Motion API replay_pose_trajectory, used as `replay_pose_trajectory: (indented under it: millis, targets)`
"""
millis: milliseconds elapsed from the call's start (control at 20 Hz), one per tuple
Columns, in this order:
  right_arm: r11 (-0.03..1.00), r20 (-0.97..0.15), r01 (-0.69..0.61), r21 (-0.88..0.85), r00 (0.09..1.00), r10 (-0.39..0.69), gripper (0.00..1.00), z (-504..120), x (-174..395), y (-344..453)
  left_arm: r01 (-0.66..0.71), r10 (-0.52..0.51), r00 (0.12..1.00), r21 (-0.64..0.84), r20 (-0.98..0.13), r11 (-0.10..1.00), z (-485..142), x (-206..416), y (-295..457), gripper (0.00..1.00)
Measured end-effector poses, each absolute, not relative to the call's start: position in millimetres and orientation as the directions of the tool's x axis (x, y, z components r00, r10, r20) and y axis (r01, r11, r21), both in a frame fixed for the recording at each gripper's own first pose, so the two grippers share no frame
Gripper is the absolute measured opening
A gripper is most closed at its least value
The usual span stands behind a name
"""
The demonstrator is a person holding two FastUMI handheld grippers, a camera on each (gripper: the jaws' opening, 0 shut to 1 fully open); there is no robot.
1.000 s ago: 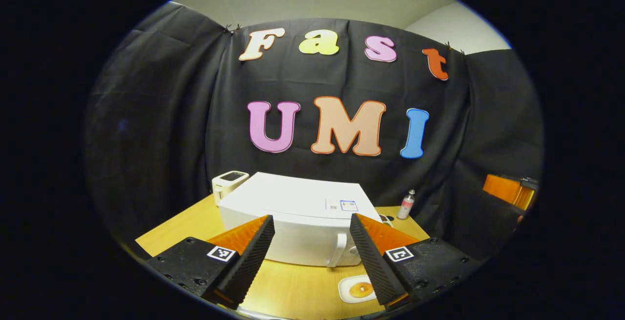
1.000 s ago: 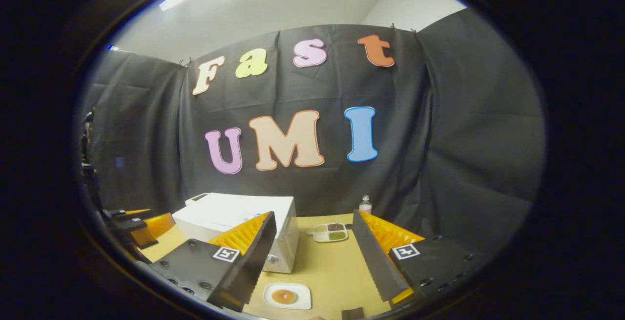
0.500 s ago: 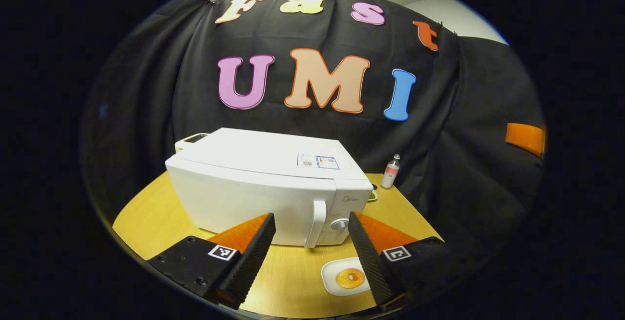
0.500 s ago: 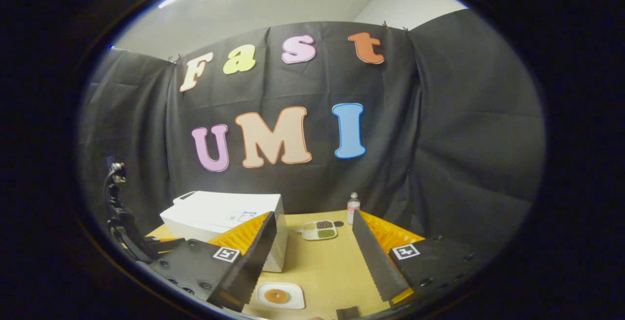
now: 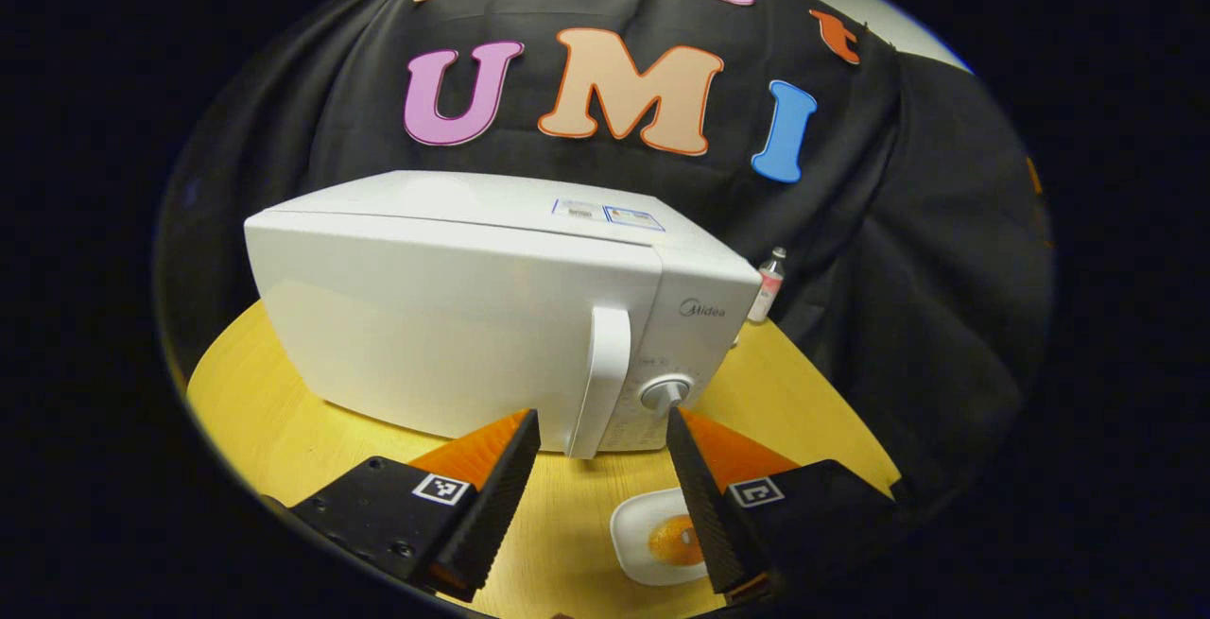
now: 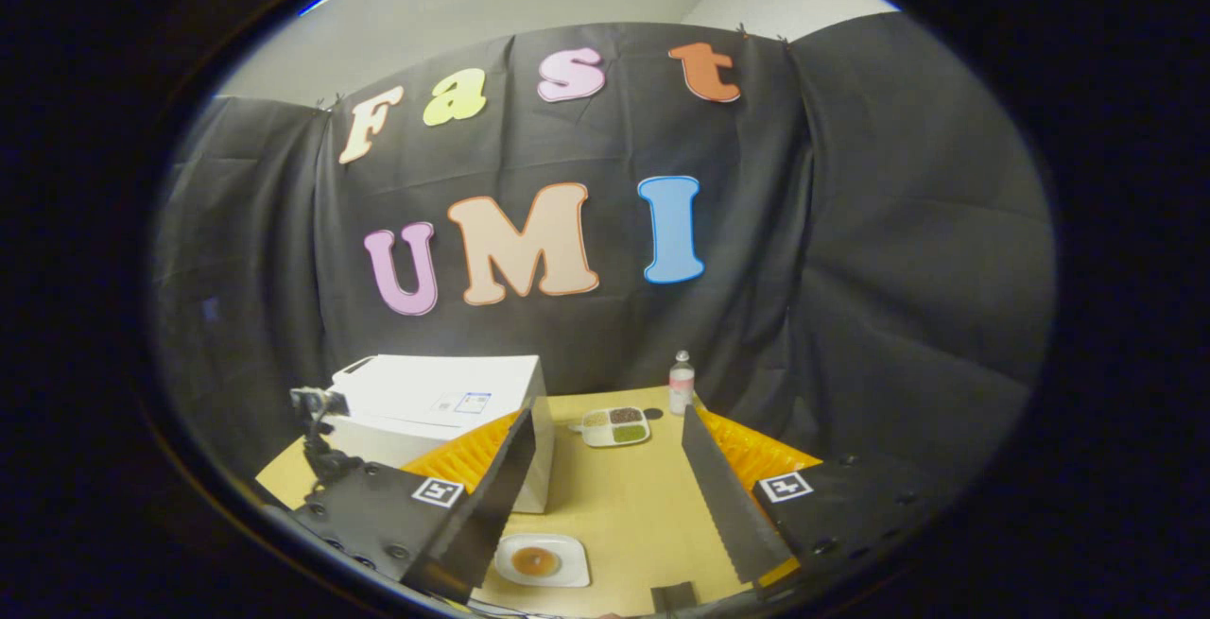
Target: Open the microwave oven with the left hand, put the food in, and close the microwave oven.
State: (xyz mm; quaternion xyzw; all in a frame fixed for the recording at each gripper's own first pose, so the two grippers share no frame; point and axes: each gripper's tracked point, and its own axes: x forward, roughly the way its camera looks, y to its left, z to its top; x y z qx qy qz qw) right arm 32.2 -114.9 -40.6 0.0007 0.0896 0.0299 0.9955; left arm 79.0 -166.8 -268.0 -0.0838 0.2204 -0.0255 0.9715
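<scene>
A white microwave oven point(image 5: 473, 317) sits with its door closed on a wooden counter point(image 5: 284, 421) in front of the black cloth wall. In the left gripper view, the left hand-held gripper point(image 5: 603, 491) is spread wide and holds nothing, its fingers either side of the microwave's vertical door handle point(image 5: 601, 378) but short of it. The control dial point(image 5: 665, 392) is just beside the handle. Near the microwave's front corner lies a white plate point(image 5: 635, 543) carrying a round browned piece of food point(image 5: 673, 539). In the right gripper view, the right hand-held gripper point(image 6: 608, 496) is also wide and empty, above the counter beside the microwave. Behind the microwave's far side stand a small bottle point(image 6: 681, 383) and a divided tray point(image 6: 614, 426).
</scene>
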Motion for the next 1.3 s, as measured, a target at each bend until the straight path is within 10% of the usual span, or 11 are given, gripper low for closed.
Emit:
replay_pose_trajectory:
  millis: [750, 1300]
  targets:
    - [0.995, -0.243, -0.100, -0.019, 0.965, 0.093, 0.92, -60.3, 36.8, -93.1, 0.018, -0.036, 0.909, -0.048, -0.415, 0.999, -297.3, 113.7, -159.3, 0.27]
    - [0.993, -0.285, -0.121, -0.009, 0.952, 0.114, 0.92, -76.9, 31.7, -81.5, 0.004, -0.011, 0.913, -0.017, -0.407, 1.000, -297.2, 114.8, -158.1, 0.06]
